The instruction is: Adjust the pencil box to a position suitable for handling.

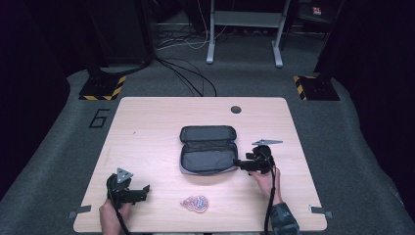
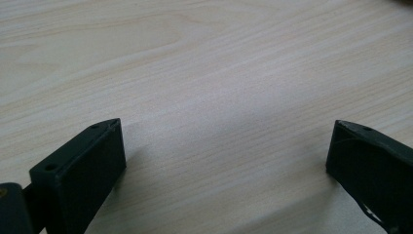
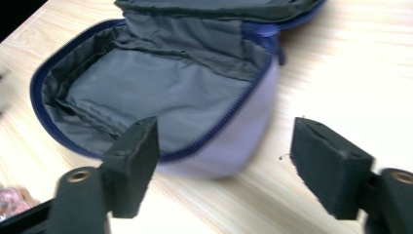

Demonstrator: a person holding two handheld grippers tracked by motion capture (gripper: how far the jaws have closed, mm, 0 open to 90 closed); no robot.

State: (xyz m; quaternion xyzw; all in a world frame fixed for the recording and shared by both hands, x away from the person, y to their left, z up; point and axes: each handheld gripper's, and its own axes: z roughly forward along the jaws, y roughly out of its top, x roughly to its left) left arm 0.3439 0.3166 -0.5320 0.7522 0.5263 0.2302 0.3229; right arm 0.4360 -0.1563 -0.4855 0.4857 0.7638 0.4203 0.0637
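A soft zip case (image 1: 208,149) lies unzipped in the middle of the wooden table (image 1: 147,127), its lid folded back and its grey lining facing up. In the right gripper view the case (image 3: 160,92) has a blue zipper and a pale outer wall. My right gripper (image 1: 238,164) is at the case's right end; its jaws stand apart, so the right gripper (image 3: 224,165) is open, with the case's near corner just beyond the pads and untouched. My left gripper (image 1: 143,191) rests near the front left, and the left gripper (image 2: 226,146) is open over bare wood.
A small flat pink and blue item (image 1: 195,203) lies near the front edge, between the two hands. A dark round hole (image 1: 236,109) sits at the table's back right. Metal clips (image 1: 78,213) mark the front corners. Cables and stand feet lie on the floor behind.
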